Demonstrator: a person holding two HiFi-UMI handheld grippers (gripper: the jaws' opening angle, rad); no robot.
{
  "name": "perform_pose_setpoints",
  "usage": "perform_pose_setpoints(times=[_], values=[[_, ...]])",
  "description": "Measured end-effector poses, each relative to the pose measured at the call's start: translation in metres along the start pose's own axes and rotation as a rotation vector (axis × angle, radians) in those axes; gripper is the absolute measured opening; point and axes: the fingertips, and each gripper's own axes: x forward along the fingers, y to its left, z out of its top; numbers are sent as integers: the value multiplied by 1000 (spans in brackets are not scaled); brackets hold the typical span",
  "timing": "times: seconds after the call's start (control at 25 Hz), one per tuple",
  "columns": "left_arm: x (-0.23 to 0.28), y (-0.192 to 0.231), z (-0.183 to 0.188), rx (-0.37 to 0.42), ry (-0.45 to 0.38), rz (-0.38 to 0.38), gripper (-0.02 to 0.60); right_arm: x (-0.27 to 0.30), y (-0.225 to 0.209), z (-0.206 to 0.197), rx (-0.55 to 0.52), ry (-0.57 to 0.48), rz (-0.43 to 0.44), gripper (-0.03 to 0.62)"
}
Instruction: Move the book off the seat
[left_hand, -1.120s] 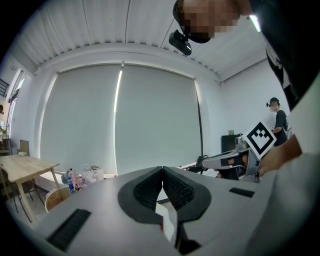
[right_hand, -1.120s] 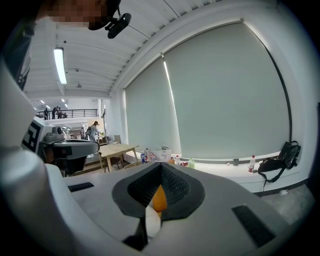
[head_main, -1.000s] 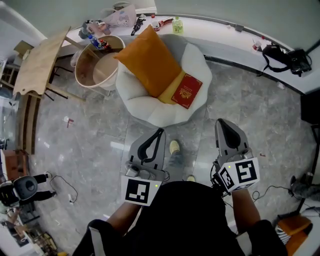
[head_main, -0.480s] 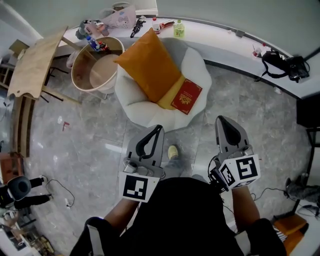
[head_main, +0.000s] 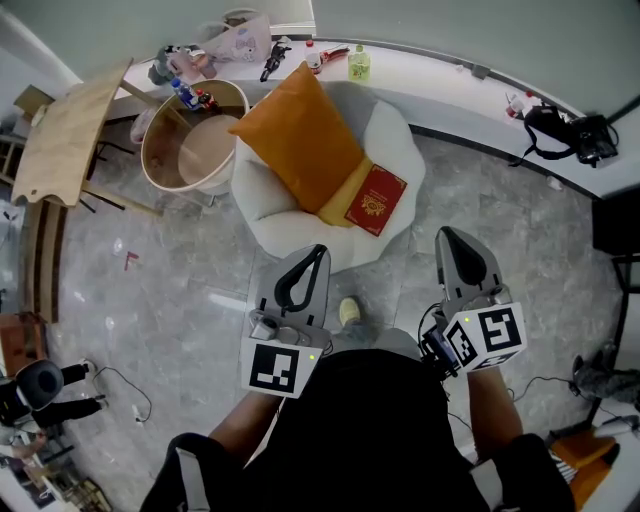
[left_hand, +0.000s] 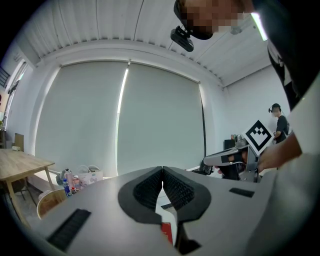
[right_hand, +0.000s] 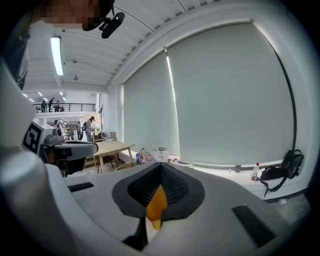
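Note:
A red book (head_main: 376, 199) with a gold emblem lies on the white round seat (head_main: 395, 135), next to a big orange pillow (head_main: 300, 125). My left gripper (head_main: 319, 250) is shut and empty, its tip over the seat's front edge, below and left of the book. My right gripper (head_main: 449, 233) is also shut and empty, hanging over the floor to the right of the seat. In the left gripper view the closed left gripper (left_hand: 162, 170) shows a sliver of the red book (left_hand: 166, 233) below the pads. In the right gripper view the orange pillow (right_hand: 157, 202) peeks past the closed right gripper (right_hand: 160, 165).
A round wooden tub (head_main: 195, 135) stands left of the seat, with a wooden table (head_main: 75, 125) beyond it. A white ledge (head_main: 430, 60) with bottles and clutter curves behind. A black bag (head_main: 570, 125) lies on the ledge at right. My shoe (head_main: 348, 312) is on the grey floor.
Both grippers have moved forward towards the seat, still shut. The left tip now overlaps the seat's front edge. The book has not moved on the seat.

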Motion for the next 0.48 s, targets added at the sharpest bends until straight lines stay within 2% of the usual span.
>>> perform_pose_setpoints(times=[0.48], values=[[11,10,6,23,-25,-29,14,8,-7,11,-14,-27,-37,11]])
